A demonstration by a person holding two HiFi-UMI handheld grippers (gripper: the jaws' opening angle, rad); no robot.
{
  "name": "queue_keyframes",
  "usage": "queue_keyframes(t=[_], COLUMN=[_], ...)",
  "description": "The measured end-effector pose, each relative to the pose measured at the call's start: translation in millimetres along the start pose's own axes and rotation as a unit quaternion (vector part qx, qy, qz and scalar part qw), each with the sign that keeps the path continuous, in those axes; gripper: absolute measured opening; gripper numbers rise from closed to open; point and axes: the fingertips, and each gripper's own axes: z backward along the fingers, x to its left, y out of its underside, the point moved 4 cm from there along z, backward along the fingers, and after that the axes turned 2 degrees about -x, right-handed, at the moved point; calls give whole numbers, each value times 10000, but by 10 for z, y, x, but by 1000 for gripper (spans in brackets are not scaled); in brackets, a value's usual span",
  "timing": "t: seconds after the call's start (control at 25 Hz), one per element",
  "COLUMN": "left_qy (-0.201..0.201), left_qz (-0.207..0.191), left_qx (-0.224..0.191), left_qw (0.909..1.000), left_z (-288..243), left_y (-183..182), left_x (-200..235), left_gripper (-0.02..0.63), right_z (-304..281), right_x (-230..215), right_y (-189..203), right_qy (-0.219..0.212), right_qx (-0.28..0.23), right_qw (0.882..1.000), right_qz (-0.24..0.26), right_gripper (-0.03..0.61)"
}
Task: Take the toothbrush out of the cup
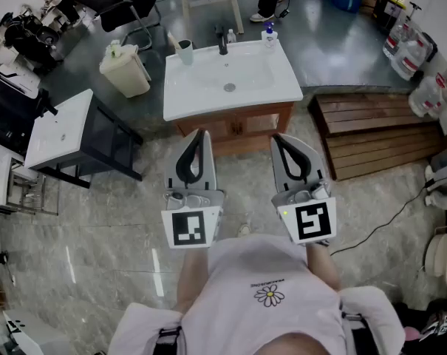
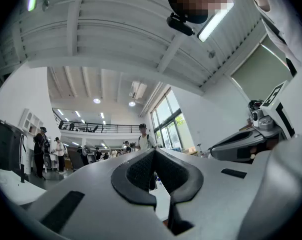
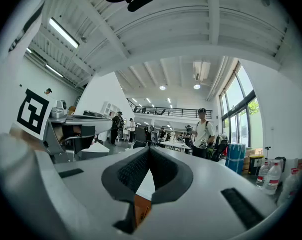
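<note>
A green cup (image 1: 185, 52) stands at the back left corner of the white washbasin (image 1: 282, 76). Whatever stands in it is too small to make out. Both grippers hang in front of the basin cabinet, well short of the cup and pointing toward the basin. My left gripper (image 1: 200, 133) has its jaws together with nothing between them, and in the left gripper view (image 2: 154, 151) its tips meet. My right gripper (image 1: 277, 137) is likewise shut and empty, its tips touching in the right gripper view (image 3: 149, 148). Neither gripper view shows the cup.
On the basin are a black tap (image 1: 223, 46), a small bottle (image 1: 231, 35) and a pump bottle (image 1: 268, 35). A cream bin (image 1: 125, 69) and a white-topped black side table (image 1: 60, 128) stand left; a wooden platform (image 1: 374, 132) and water jugs (image 1: 422, 58) stand right. People stand in the hall.
</note>
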Motion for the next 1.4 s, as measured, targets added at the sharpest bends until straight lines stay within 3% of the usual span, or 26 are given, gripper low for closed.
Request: queue_keyframes(t=[0.72,0.96,1.12,1.4], left_qy=[-129,-140,-229,-293], left_qz=[149,247,418,347], left_qx=[36,61,120,61], left_qw=[9998,9996,9988,9990], left_z=[76,121,82,-197], left_y=[142,283,383,499], left_x=[365,562,692,804], left_gripper=[15,15,15,15], right_z=[-185,-259,-379,-745], right_x=[199,326,408,292], right_y=[112,205,232,363], right_qy=[-21,128,13,-130], right_qx=[119,274,300,133], right_qw=[9993,9992,9994,9994], right_qz=[-360,-261,-166,-300], right_gripper=[11,11,11,11])
